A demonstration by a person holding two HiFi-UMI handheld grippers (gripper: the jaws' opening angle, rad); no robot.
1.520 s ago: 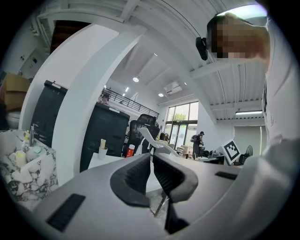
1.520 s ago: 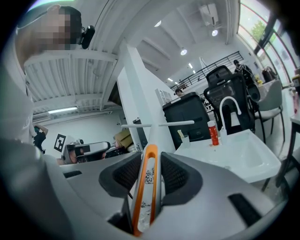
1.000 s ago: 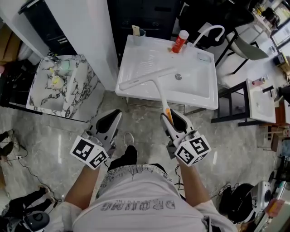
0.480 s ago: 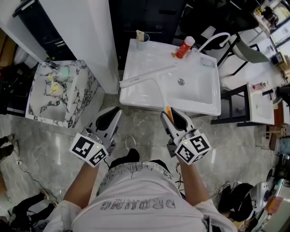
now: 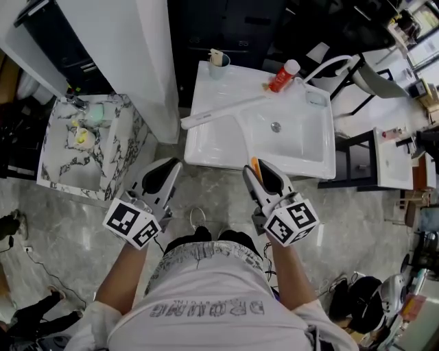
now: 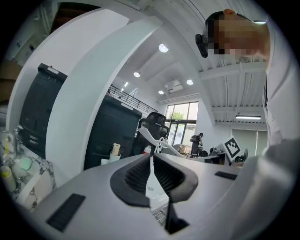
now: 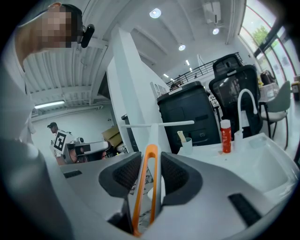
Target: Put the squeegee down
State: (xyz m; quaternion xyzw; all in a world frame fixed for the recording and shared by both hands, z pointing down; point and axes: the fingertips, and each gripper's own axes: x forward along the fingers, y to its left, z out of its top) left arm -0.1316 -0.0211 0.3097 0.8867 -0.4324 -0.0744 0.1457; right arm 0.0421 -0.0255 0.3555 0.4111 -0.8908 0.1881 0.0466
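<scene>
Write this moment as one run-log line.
right tool: shut on squeegee | squeegee: blade over sink, not set down | left tool: shut, empty

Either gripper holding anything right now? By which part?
Right gripper is shut on the squeegee, gripping the orange-edged end of its handle. Left gripper is shut with nothing in it.

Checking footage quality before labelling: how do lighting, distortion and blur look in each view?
Head view: even light, sharp, white sink slightly glossy. Left gripper view: heavy fisheye curving the wall, dark corners. Right gripper view: same fisheye; squeegee crisp, ceiling lights bright.
</scene>
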